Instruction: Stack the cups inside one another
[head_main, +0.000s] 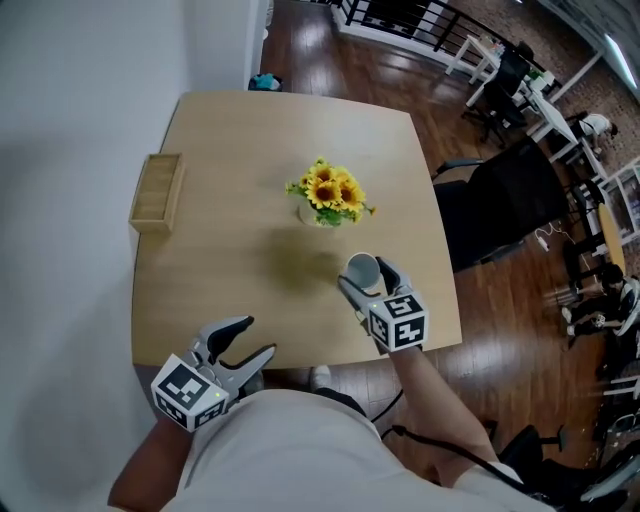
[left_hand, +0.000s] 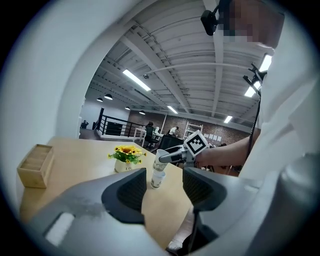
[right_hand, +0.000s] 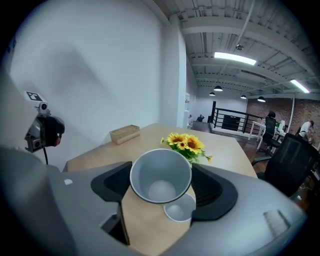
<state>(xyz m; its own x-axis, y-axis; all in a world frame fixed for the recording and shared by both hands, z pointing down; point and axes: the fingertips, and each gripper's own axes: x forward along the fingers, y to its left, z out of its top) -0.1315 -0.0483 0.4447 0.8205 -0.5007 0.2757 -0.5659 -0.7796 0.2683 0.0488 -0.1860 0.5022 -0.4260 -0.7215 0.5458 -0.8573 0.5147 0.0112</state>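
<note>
There are two cups, and both are empty. The upper cup (right_hand: 161, 175) sits between the jaws of the right gripper (head_main: 366, 276), which press on its sides just under the rim. Its open mouth faces that gripper's camera, so the bare white bottom inside is visible. The lower cup (right_hand: 179, 209) stands upright on the table (head_main: 230, 250), directly under the held one and near the table's front right edge. In the left gripper view the bottom of the upper cup is right at the mouth of the lower cup. I cannot tell if it is already a little inside.

The left gripper (left_hand: 162, 186) is at the front left edge of the table, well apart from the cups. Its jaws stand wide apart with nothing between them.

On the table there are two more things. One small white pot (head_main: 310, 213) holds a bunch of yellow sunflowers (head_main: 330, 188) and stands near the middle, behind the cups. One wooden box (head_main: 157, 190) lies at the left edge, and its contents cannot be made out.
</note>
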